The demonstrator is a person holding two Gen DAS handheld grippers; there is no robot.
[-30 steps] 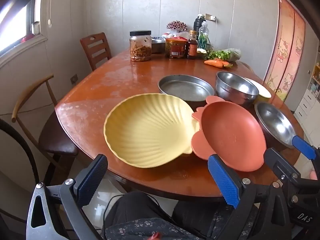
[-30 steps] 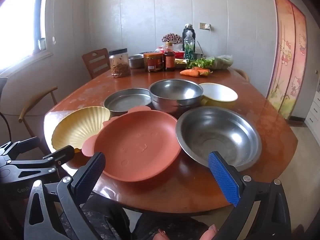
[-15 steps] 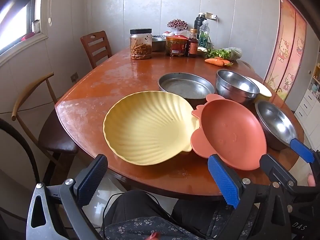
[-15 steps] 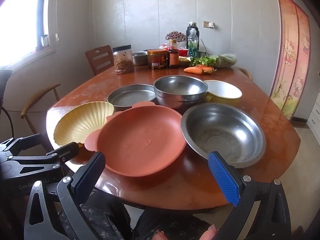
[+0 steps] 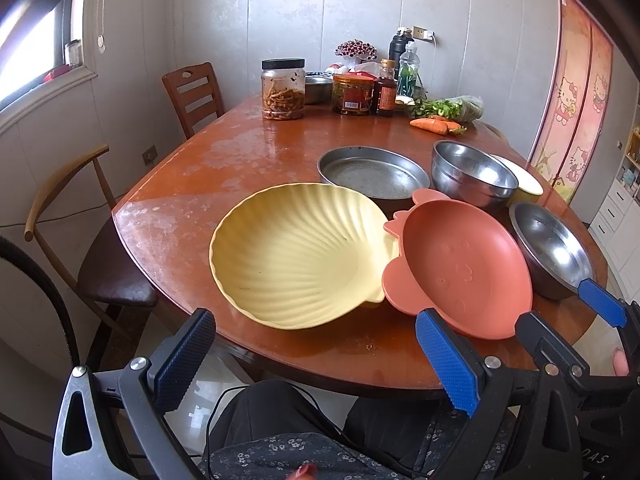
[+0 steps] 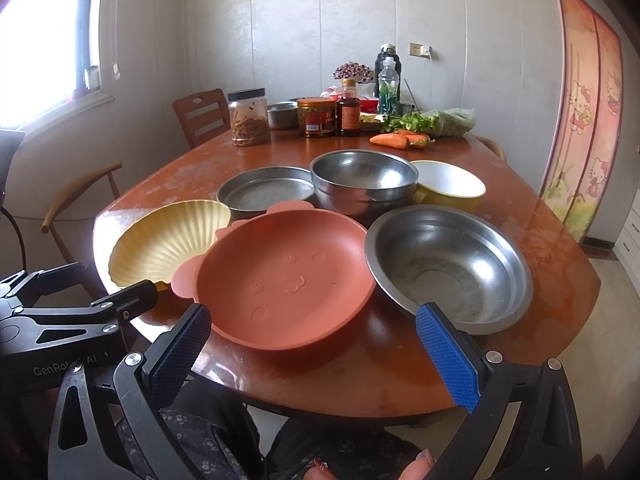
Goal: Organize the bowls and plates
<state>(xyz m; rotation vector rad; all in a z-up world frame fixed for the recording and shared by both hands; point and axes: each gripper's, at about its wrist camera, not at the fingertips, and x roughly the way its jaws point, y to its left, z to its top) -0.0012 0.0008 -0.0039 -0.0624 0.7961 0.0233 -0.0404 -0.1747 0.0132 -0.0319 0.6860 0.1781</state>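
Both tools idle at the near table (image 6: 360, 380) edge: left gripper (image 5: 316, 350) and right gripper (image 6: 314, 346) spread wide, holding nothing. Yellow shell plate (image 5: 296, 256), orange plate (image 6: 284, 280) and steel bowl (image 6: 448, 268) lie side by side, unstacked, within reach for sorting

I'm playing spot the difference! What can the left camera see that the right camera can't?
Only the left wrist view shows the right gripper poking in at its edge, and the dark chair seat tucked under the table.

Only the right wrist view shows the left gripper, and the whole yellow cup with its white inside.

Both show the yellow shell plate, the orange plate, three steel dishes, the jars and the carrots on the brown table. Both grippers are open and empty.
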